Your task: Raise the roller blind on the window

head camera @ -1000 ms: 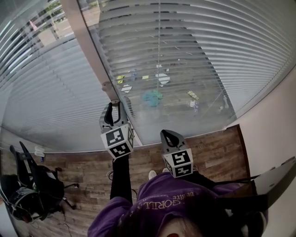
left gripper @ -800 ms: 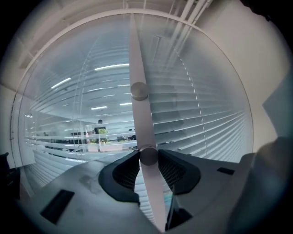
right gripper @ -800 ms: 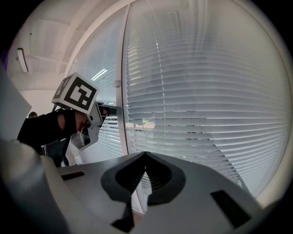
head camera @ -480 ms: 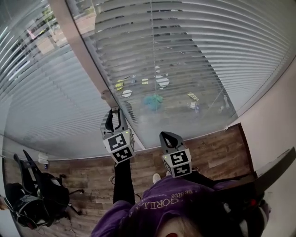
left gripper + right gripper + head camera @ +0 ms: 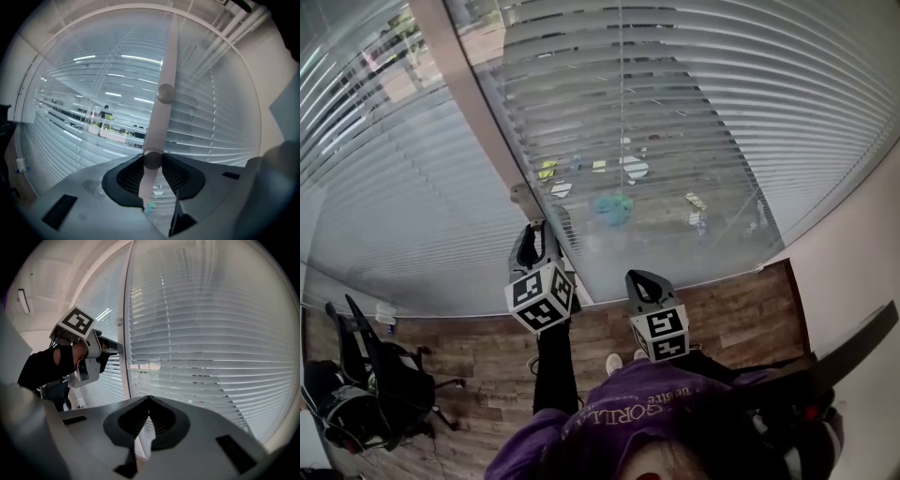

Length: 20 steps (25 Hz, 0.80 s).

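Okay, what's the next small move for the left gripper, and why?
Probably a small twist of the lower knob on the window post. The left gripper has its jaws closed on it, the blind hangs down, and the right gripper is shut, holding nothing.

On the purple shirt (image 5: 614, 417), just below the right gripper (image 5: 637, 277), there is pale print. I can make out only letters like "SORL", and the smaller line next to it is too blurred. The cubes of this gripper and the left gripper (image 5: 531, 229) carry black-and-white square codes, no letters.
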Motion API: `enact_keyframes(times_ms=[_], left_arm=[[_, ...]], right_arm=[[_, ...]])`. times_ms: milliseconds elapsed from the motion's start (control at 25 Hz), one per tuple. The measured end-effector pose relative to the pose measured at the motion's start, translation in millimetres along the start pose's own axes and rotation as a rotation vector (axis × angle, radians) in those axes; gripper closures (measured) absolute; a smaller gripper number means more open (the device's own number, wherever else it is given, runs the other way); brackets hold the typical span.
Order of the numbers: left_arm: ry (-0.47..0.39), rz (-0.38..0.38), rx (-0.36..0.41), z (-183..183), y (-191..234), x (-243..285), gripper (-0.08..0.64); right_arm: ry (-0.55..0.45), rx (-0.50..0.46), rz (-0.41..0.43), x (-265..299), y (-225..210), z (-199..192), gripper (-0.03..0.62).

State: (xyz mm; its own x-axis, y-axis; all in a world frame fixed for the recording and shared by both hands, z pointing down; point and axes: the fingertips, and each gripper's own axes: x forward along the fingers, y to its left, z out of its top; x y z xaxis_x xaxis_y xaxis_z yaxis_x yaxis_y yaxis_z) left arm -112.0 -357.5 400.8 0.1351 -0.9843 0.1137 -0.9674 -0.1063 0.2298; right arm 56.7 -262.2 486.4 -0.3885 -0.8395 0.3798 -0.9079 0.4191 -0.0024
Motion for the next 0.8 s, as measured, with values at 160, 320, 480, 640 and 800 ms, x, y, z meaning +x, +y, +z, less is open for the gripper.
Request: enact_keyframes(times_ms=[160, 320, 480, 640, 800], left_arm=[[0.003, 0.006, -0.032, -0.6, 1.0, 1.6, 0.436], [0.002, 0.031, 0.161, 0.1, 0.4, 1.2, 0.436], [0.006, 0.064, 0.471, -0.4, -7.5, 2.6, 0.436], [0.015, 0.086, 0.631, -0.6, -7.7, 4.2, 0.436], [0.023, 0.049, 0.493, 1.2, -4.1, 4.5, 0.436]], right_arm=[[0.002, 0.000, 0.006, 1.3, -1.4, -1.6, 0.597], [0.004, -0.005, 0.013, 0.2, -0.3, -2.9, 0.595], [0.005, -0.007, 0.012, 0.2, -1.6, -3.0, 0.595], [0.005, -0.007, 0.014, 2.8, -0.5, -2.7, 0.595], [0.007, -0.007, 0.012, 4.1, 0.4, -3.3, 0.595]])
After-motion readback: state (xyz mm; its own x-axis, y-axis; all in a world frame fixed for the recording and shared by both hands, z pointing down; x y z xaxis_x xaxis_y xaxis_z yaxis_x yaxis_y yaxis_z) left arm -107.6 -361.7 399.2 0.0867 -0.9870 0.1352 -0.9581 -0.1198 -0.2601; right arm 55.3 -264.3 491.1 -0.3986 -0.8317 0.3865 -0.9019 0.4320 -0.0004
